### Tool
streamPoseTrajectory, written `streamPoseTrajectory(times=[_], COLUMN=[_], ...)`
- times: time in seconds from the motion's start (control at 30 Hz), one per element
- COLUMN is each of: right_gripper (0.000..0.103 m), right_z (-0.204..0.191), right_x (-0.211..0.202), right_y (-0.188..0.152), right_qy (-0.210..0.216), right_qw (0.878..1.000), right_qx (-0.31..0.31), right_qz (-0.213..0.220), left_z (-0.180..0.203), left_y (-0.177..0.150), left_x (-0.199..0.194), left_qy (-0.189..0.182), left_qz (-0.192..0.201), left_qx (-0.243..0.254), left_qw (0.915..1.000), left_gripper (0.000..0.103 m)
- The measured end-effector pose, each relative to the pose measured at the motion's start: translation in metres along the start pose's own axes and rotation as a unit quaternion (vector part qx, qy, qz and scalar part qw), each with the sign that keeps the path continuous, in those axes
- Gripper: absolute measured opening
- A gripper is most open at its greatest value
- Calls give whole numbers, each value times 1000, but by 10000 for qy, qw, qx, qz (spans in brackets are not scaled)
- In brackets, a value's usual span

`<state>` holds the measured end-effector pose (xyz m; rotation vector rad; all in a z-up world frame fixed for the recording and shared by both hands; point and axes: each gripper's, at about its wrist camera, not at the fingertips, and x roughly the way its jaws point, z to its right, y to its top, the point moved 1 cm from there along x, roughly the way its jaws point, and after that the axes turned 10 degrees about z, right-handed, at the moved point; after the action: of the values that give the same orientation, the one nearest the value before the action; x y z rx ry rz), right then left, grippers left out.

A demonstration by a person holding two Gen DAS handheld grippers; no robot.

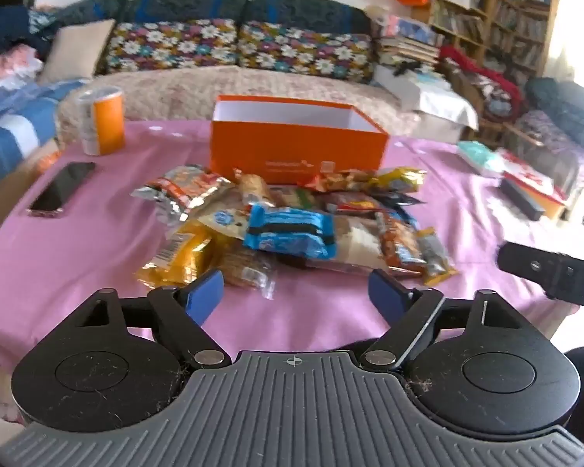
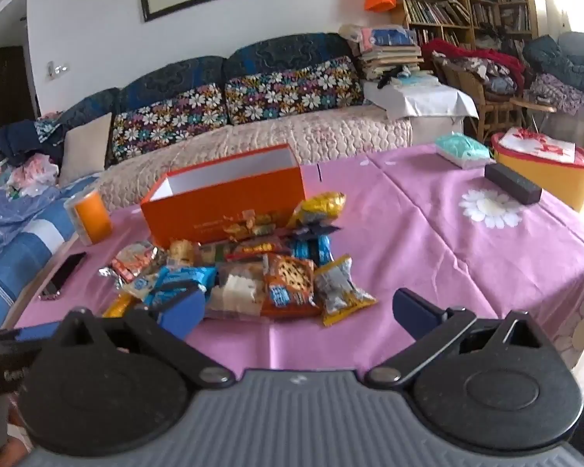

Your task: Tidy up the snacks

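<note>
I see both tongs, left [image 1: 296, 292] and right [image 2: 299, 311], spread wide, gripping nothing. Snack pile [image 1: 292, 222] sits on desk [image 1: 78, 241], touching orange box [image 1: 298, 148].

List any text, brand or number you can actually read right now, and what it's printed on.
None can be read in full.
Orange box: small pale print and a logo on the front wall, too blurred.
Snack packets: printed wrappers, lettering smeared, no brand legible.
Orange can: label blurred.
Yellow tub: red marks on the white lid, unreadable.
Left gripper: pale embossed letters on its side, only partly in view.
</note>
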<state>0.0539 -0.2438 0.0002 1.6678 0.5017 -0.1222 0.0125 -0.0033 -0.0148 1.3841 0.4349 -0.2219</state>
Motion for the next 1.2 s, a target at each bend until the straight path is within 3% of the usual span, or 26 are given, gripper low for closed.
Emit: streamPoseTrajectory(times=[0.1, 0.17, 0.27, 0.43, 0.63, 0.97, 1.2], right_gripper=[103, 103, 103, 103, 103, 103, 103], right_z=[11, 16, 23, 29, 33, 31, 36], right_x=[6, 5, 4, 3, 3, 14, 7], right_y=[-6, -6, -8, -11, -17, -33, -29], right_qy=[-46, -96, -173, -244, -335, -322, -30], right_qw=[9999, 9998, 9997, 9995, 9994, 9994, 9998], right_qx=[104, 154, 154, 195, 65, -146, 180], right_qz=[-74, -68, -80, -68, 36, -45, 56], left_z=[4, 4, 7, 11, 1, 0, 7], left_y=[-3, -3, -2, -4, -3, -9, -9], left_x=[5, 9, 13, 15, 16, 25, 25], left_qy=[83, -97, -403, -332, -171, 72, 110], left_qz=[43, -83, -379, -410, -366, -437, -421], left_qx=[130, 45, -14, -54, -301, -311, -136], left_qw=[9999, 9999, 9985, 9986, 9987, 9985, 9990], left_gripper=[54, 59, 60, 66, 69, 70, 70])
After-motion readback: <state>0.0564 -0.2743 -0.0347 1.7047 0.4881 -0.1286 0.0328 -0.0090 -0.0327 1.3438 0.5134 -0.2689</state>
